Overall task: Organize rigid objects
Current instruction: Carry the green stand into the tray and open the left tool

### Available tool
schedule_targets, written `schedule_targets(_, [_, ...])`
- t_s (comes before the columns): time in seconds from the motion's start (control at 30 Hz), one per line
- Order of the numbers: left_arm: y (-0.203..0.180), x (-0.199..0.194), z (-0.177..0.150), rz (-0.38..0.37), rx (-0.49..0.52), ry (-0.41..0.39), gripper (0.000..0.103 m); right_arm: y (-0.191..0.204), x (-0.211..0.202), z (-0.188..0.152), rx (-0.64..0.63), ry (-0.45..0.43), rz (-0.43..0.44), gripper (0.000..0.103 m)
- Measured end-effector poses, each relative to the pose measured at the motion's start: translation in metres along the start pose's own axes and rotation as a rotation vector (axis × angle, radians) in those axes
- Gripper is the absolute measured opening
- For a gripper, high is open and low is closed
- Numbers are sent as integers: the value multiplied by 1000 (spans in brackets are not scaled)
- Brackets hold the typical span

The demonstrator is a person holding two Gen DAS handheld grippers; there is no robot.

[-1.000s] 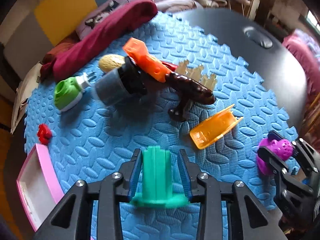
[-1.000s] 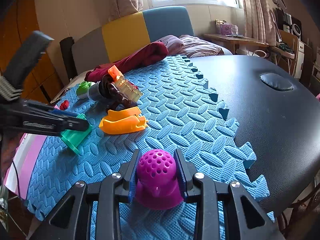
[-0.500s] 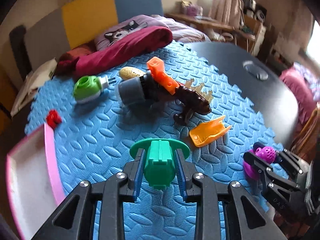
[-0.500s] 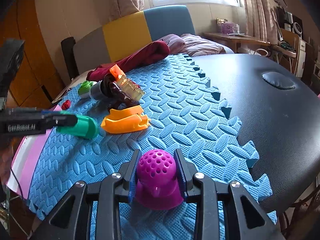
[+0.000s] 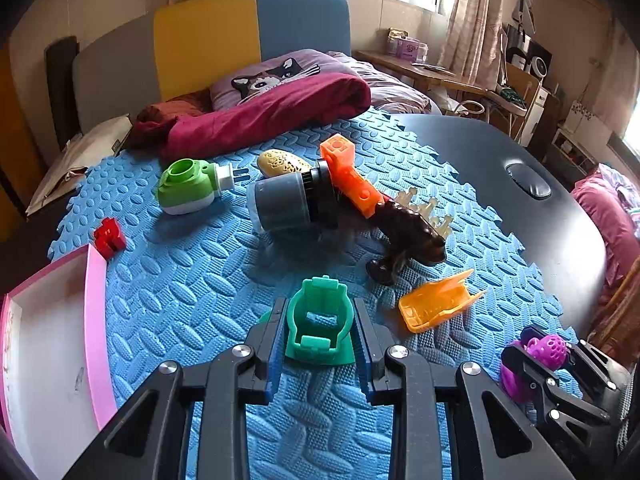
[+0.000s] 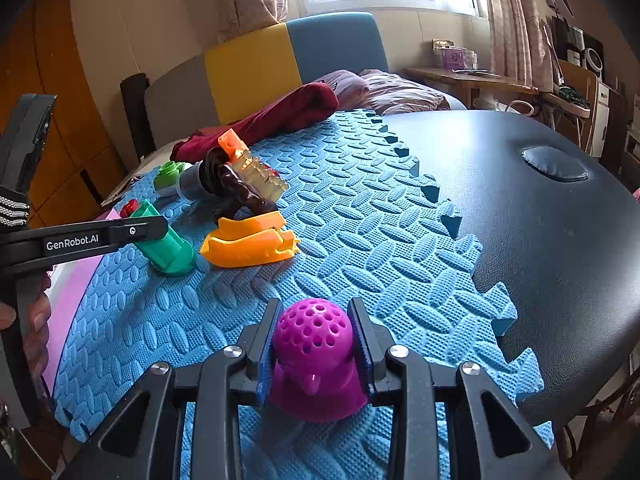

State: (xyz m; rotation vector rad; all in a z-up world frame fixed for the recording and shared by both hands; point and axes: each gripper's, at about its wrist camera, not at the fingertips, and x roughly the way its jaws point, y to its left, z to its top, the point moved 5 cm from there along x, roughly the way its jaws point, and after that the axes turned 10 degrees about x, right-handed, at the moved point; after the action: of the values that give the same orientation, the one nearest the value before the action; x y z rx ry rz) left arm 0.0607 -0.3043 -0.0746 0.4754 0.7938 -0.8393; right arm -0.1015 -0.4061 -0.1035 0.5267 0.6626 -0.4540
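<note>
The left gripper (image 5: 320,322) fingers clamp a green toy piece (image 5: 320,320) above the blue foam mat (image 5: 180,280), an orange scoop (image 5: 436,304) just beside it. The right gripper (image 6: 316,350) fingers hold a purple perforated toy (image 6: 316,356) near the mat's front edge on the desk (image 6: 560,240); a pink tray (image 5: 52,332) sits at the left edge.

**Foam, Plastic and Padded Vinyl**

The blue foam mat (image 5: 192,280) is matt and embossed. The green plastic piece (image 5: 320,326) and purple perforated plastic dome (image 6: 314,354) look smooth; the brown plastic figure (image 5: 412,232) is glossy. The black padded counter (image 6: 540,232) has a leathery sheen.

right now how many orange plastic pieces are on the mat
2: an orange block leaning on the dark cylinder, and an orange scoop lying nearer, right of the green piece.
</note>
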Motion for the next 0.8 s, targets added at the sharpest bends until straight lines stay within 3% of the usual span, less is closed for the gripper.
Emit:
schedule_targets(0.27, [21, -30, -12, -24, -111, -13, 30, 2, -1, -1, -11, -6, -15, 33])
schedule_targets(0.5, [44, -64, -29, -4, -139, -43, 30, 12, -2, -3, -11, 2, -7, 32])
schedule_targets(0.63, [72, -79, -39, 23, -185, -50, 30, 25, -4, -3, -21, 2, 11, 32])
schedule_targets(0.8, [125, -95, -50, 124, -238, -54, 30, 51, -1, -7, -44, 19, 42, 32])
